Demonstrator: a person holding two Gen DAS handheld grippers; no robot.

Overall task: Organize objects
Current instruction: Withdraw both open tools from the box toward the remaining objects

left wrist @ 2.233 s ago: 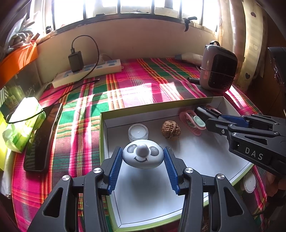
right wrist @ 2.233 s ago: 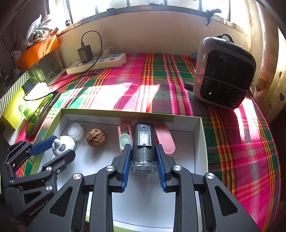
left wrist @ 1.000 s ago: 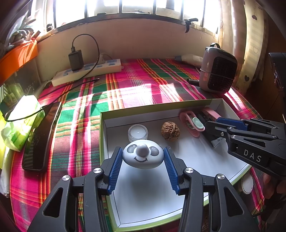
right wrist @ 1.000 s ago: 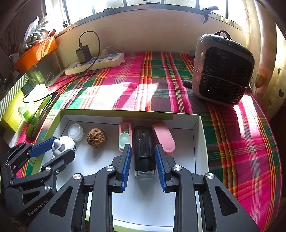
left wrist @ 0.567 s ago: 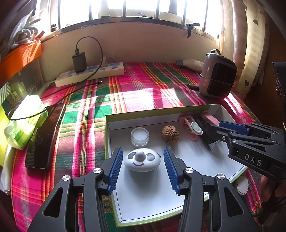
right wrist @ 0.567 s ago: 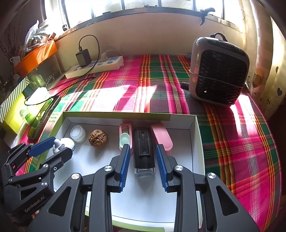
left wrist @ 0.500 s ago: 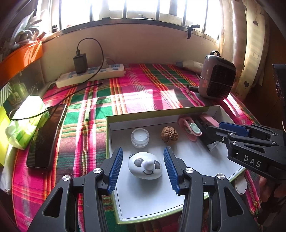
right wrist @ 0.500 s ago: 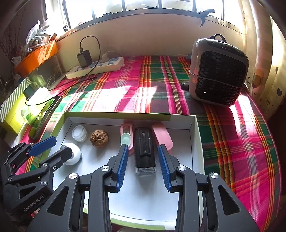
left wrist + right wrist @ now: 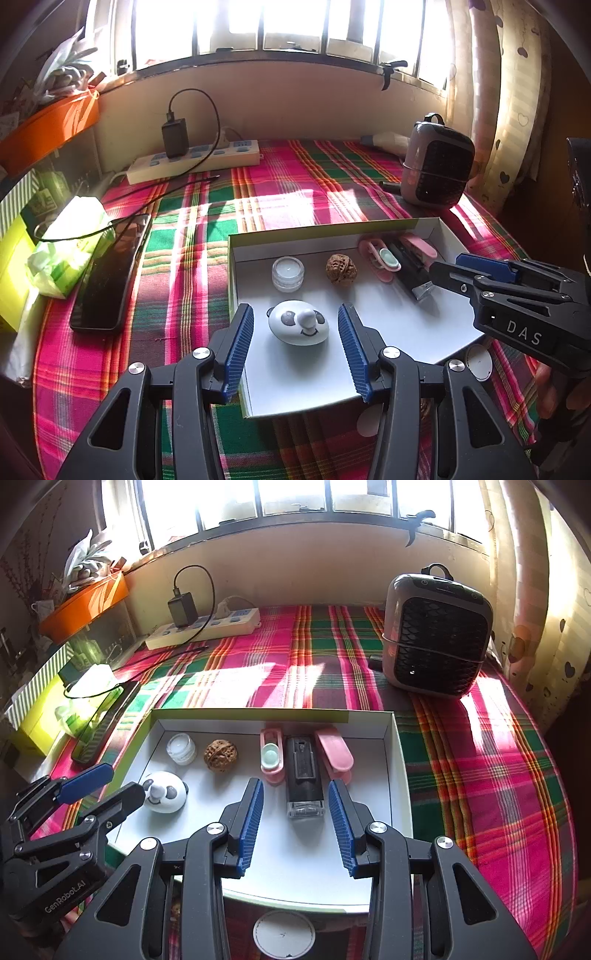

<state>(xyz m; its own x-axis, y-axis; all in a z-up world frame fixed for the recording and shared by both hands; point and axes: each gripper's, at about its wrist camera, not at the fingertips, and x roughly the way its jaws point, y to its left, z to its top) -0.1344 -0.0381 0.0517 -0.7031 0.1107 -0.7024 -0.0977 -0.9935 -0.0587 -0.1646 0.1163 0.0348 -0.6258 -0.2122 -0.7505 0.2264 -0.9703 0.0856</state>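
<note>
Both placements look finished: the left gripper (image 9: 297,345) has its jaws spread wide on either side of the panda-face toy (image 9: 298,327) without touching it, and the right gripper (image 9: 295,823) likewise stands open around the near end of the black stapler (image 9: 303,771), which lies flat on the floor of the box. The white cardboard box (image 9: 398,775), green on its outer rim, sits on a pink, green and red plaid cloth that covers the desk (image 9: 480,768). Along the box's far wall runs a row: a small clear jar (image 9: 181,748), a wrinkled brown walnut (image 9: 221,755), a pink clip with a pale green pad (image 9: 271,757), the stapler, and a smooth pink rounded case (image 9: 334,755), the last three lying close side by side. The panda toy is a glossy white oval dome with grey eye patches and a raised nose, resting in the box nearer the left wall. A white round disc (image 9: 283,935) lies outside the box at its near edge, so the likely next move is to draw one gripper clear, lower it over that thin flat piece and pinch its rim, which may be slippery to lift
</note>
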